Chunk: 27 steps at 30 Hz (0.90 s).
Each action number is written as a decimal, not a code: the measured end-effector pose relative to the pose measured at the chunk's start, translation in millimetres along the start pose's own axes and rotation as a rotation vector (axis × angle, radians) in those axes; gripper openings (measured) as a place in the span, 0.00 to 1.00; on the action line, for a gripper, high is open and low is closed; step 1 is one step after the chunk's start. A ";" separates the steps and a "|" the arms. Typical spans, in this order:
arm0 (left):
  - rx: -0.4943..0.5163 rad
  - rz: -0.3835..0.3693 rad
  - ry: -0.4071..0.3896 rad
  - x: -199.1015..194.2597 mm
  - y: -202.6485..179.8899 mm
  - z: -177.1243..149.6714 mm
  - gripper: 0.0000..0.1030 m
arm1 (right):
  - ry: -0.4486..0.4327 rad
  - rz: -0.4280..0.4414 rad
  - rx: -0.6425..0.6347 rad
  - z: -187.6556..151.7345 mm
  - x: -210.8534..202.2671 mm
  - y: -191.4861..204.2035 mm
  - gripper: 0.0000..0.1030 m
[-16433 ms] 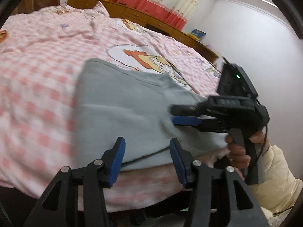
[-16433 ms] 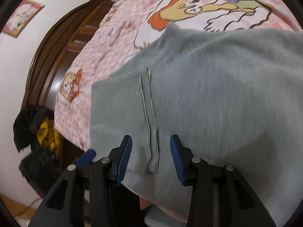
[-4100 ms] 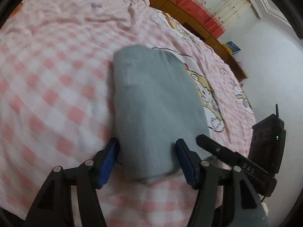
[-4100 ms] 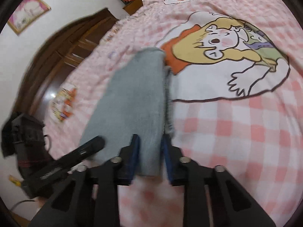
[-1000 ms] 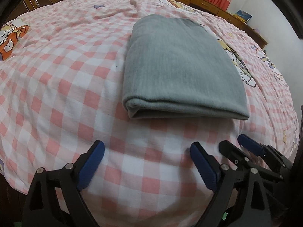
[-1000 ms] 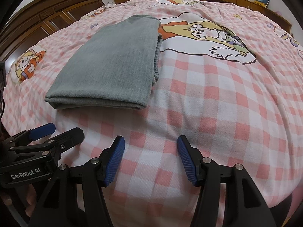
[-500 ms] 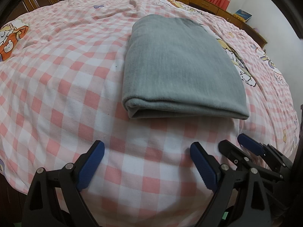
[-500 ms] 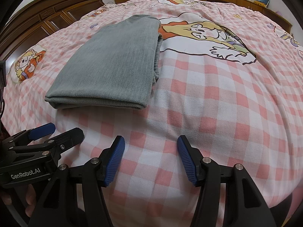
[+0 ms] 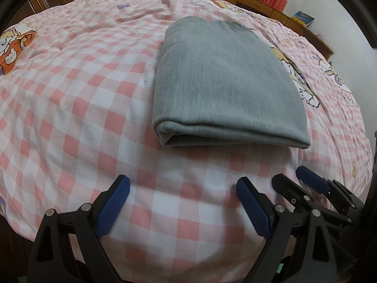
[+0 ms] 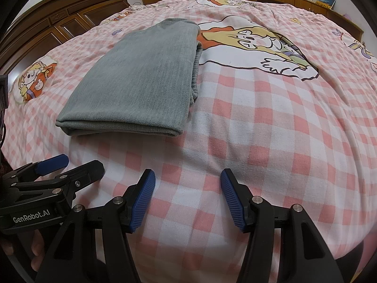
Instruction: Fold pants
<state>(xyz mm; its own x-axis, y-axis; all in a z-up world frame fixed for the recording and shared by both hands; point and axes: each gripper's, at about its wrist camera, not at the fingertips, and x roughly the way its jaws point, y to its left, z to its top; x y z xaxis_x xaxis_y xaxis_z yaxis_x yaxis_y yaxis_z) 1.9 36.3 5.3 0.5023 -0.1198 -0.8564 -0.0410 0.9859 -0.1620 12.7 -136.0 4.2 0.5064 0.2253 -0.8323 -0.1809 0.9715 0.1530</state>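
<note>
Pink-and-white checked bedspread [image 9: 77, 108] carries the grey knit pants [image 9: 221, 80], folded into a neat rectangle near its middle. Left hand-held gripper [image 9: 183, 202] and right hand-held gripper [image 10: 187, 198] hover nearby, both released and empty; folding looks finished.

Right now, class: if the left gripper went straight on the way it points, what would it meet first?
Probably the checked bedsheet just ahead of its open jaws. The left gripper points down, short of the folded pants, though depth is hard to judge.

The grey pants [image 9: 223, 80] lie folded into a flat, layered rectangle on the bed [image 9: 70, 94]. Their folded edge faces 6 o'clock; the elastic waistband shows at 3 o'clock in the right view.
</note>
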 end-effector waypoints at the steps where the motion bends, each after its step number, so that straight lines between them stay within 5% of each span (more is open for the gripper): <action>1: 0.000 0.000 0.002 0.2 0.7 0.7 0.92 | 0.000 0.000 0.000 0.4 0.4 0.0 0.58; 23: 0.002 0.004 0.011 1.0 0.8 0.3 0.93 | -0.018 0.009 0.001 0.3 -5.1 -2.5 0.58; 27: -0.008 -0.007 0.014 0.6 3.0 1.7 0.96 | -0.065 -0.020 0.010 3.2 -18.7 -6.1 0.70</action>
<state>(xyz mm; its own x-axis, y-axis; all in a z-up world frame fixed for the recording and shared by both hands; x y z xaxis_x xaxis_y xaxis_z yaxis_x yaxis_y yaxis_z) 3.6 39.5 5.1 0.4905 -0.1288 -0.8619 -0.0444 0.9840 -0.1723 7.0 -145.9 20.5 0.5633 0.2100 -0.7991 -0.1619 0.9765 0.1425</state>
